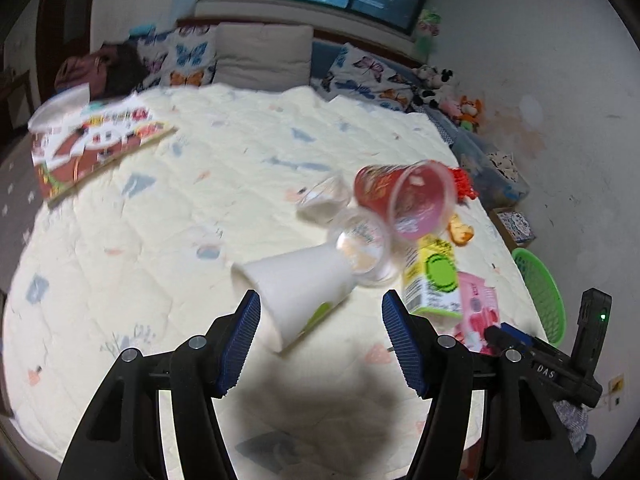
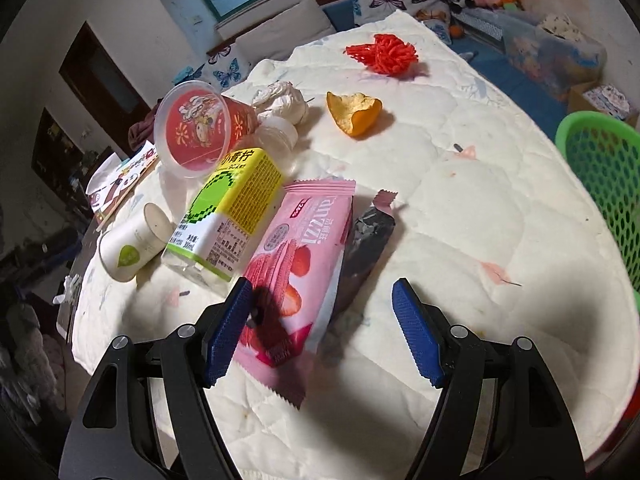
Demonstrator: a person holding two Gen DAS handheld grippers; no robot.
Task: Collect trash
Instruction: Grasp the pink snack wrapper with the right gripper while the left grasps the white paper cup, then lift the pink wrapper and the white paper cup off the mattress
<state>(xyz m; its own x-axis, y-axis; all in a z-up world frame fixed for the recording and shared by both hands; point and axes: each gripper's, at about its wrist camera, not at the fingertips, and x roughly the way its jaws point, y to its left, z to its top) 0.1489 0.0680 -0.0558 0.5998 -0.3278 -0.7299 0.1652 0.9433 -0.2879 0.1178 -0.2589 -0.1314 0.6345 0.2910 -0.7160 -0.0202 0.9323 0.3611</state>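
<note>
On the cream quilt (image 1: 200, 240) lies a heap of trash. A white paper cup (image 1: 296, 296) rests on its side between the fingers of my open left gripper (image 1: 320, 308), close to the left pad and apart from the right one. Behind it sit a clear small cup (image 1: 360, 248), a red plastic cup (image 1: 404, 200) and a yellow-green juice carton (image 1: 434, 280). My right gripper (image 2: 320, 292) is open over a pink biscuit wrapper (image 2: 304, 264), which lies by its left finger; a dark foil wrapper (image 2: 368, 240) lies beside it. Farther back are an orange peel (image 2: 354, 114), red mesh (image 2: 384, 54) and crumpled tissue (image 2: 284, 100).
A green perforated basket (image 2: 604, 176) stands off the bed's right edge. A picture book (image 1: 96, 144) lies at the far left of the quilt. Pillows (image 1: 264, 56) and plush toys (image 1: 440, 84) line the headboard side, with boxes along the right wall.
</note>
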